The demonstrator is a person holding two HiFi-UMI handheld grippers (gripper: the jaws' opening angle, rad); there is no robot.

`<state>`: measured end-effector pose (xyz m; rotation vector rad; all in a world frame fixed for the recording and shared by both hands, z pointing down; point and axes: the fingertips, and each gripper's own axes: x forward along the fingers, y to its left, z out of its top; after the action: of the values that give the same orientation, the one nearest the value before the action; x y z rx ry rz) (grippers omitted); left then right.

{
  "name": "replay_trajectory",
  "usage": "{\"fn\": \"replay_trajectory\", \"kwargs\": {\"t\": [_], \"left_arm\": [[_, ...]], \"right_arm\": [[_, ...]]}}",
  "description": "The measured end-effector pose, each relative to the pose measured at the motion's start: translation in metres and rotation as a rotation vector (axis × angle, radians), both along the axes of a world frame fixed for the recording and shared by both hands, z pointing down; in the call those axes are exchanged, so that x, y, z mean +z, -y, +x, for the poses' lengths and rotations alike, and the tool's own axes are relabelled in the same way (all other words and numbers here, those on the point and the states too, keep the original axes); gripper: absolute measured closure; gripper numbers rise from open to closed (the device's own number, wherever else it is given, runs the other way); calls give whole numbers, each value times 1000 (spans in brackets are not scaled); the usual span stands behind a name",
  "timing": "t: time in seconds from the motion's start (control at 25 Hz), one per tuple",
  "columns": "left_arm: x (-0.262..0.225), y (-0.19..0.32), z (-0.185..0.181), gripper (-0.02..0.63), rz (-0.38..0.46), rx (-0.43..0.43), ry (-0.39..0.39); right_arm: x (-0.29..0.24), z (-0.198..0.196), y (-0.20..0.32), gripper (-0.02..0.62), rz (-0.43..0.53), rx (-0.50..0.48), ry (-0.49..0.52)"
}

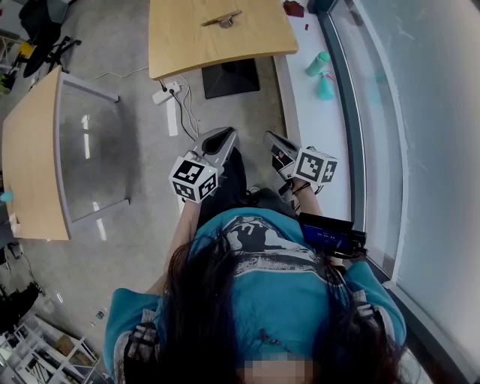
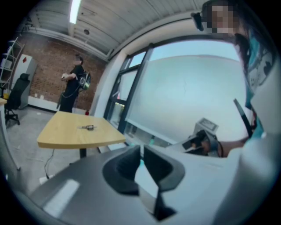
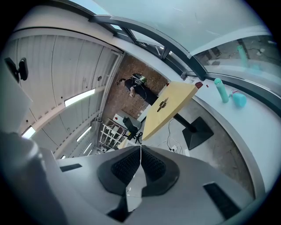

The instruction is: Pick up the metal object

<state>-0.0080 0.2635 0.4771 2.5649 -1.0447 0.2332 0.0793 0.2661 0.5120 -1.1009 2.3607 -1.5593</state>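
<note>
Left gripper (image 1: 220,137) and right gripper (image 1: 271,139) sit side by side near the person's chest, pointing forward, each with jaws closed on nothing. The metal object (image 1: 221,19), too small to make out properly, lies on the wooden table (image 1: 187,37) well beyond both sets of jaws.

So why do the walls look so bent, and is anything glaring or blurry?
Left gripper view: wide lens curves the window frame; ceiling light blows out. Right gripper view: same bulging, scene tilted sideways. Head view: sharp, pale light reflections on the floor.

Metal object (image 1: 221,20) on table (image 1: 187,45), well ahead of left gripper (image 1: 224,135) and right gripper (image 1: 272,138).
</note>
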Motion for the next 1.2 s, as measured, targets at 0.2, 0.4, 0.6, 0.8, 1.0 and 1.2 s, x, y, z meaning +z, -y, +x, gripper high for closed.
{"fn": "replay_trajectory", "kwargs": {"t": [0.2, 0.4, 0.6, 0.8, 1.0, 1.2], "left_arm": [[-4, 71, -20, 583, 8, 37, -7], [-16, 148, -53, 583, 26, 51, -28], [-18, 204, -79, 581, 30, 55, -49], [-8, 241, -110, 581, -12, 9, -84], [7, 267, -119, 567, -63, -16, -127], [16, 281, -127, 543, -118, -14, -132]], "right_arm": [[-7, -22, 62, 581, 3, 10, -16], [-14, -63, 124, 581, -1, 0, -37], [-15, -91, 179, 581, -9, -2, -52], [-12, -110, 214, 581, -33, -14, -71], [-2, -113, 245, 581, -58, -28, -87], [-4, -122, 266, 581, -60, -39, -90]]}}
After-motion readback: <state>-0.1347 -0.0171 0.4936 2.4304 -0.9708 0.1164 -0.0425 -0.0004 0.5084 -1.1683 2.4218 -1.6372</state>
